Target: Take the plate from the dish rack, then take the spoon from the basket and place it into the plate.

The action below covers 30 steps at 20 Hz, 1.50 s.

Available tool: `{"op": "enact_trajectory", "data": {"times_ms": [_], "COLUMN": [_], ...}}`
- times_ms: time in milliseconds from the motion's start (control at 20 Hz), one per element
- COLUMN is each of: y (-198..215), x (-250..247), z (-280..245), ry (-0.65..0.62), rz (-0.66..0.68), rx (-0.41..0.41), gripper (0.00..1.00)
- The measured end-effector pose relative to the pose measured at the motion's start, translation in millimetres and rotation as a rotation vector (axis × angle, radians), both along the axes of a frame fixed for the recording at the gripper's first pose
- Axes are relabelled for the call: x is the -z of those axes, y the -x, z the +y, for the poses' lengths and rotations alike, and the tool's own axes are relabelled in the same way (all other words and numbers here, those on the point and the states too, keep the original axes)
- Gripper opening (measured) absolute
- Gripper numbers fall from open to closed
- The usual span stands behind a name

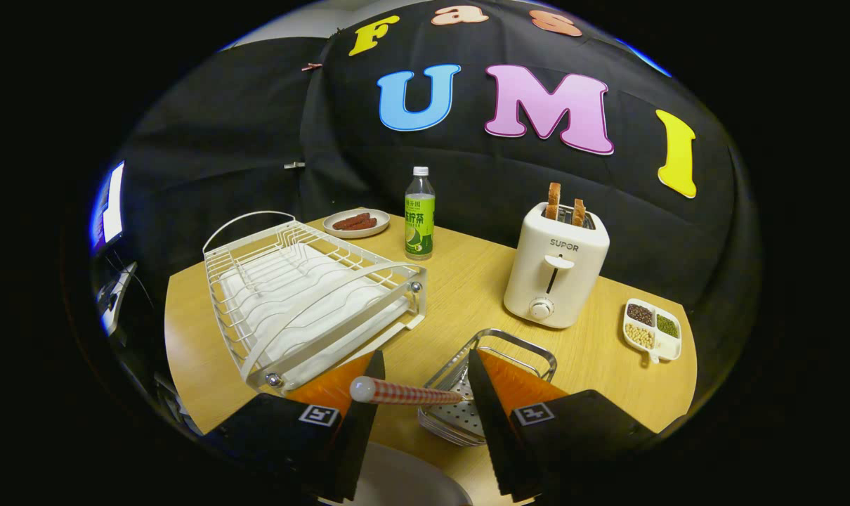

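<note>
red-and-white checked, the spoon (405, 393) handle lies crosswise between the fingers of the gripper (421, 383), its rounded end at nine o'clock near the left finger, its other end running toward three o'clock, where the right finger hides it. whether both fingers actually press on it i cannot tell; the jaws stand apart around it. just beyond, at one o'clock, sits the perforated metal basket (467, 411) with its wire handle. below the fingers, at six o'clock, a pale curved rim looks like the plate (404, 481), already off the rack. at ten o'clock stands the white wire dish rack (305, 295), empty of dishes. farther off: a green bottle (419, 214) at twelve, a toaster (556, 267) at two. the risk, as i judge it: a crosswise, off-centre hold could let the spoon pivot or slip and miss the plate.
</note>
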<state>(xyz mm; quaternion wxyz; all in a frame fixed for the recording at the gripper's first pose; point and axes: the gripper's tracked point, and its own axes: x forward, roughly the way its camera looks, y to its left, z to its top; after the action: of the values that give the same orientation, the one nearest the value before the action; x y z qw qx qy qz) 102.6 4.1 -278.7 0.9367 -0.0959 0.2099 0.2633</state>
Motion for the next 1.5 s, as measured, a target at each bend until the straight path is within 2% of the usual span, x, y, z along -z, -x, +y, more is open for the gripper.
{"op": "enact_trajectory", "data": {"times_ms": [150, 200, 450, 600, 700, 1000, 1300, 1500], "y": [-0.6, -0.9, -14.8, -27.1, -29.6, -27.6, -17.6, 6.5], "x": [-6.1, -6.9, -22.4, -35.4, -39.4, -50.8, -114.6, -149.6], "z": [5.2, 7.1, -7.0, -23.9, -31.1, -45.6, -43.8, -37.6], "ry": [0.004, 0.002, 0.035, 0.066, 0.076, 0.029, -0.071, -0.142], "rz": [-0.021, -0.022, -0.061, -0.112, -0.114, -0.066, -0.12, -0.124], "rx": [-0.008, -0.01, 0.047, 0.093, 0.099, 0.129, 0.114, 0.077], "gripper": [0.61, 0.5, 0.4, 0.24, 0.18, 0.15, 0.15, 0.15]}}
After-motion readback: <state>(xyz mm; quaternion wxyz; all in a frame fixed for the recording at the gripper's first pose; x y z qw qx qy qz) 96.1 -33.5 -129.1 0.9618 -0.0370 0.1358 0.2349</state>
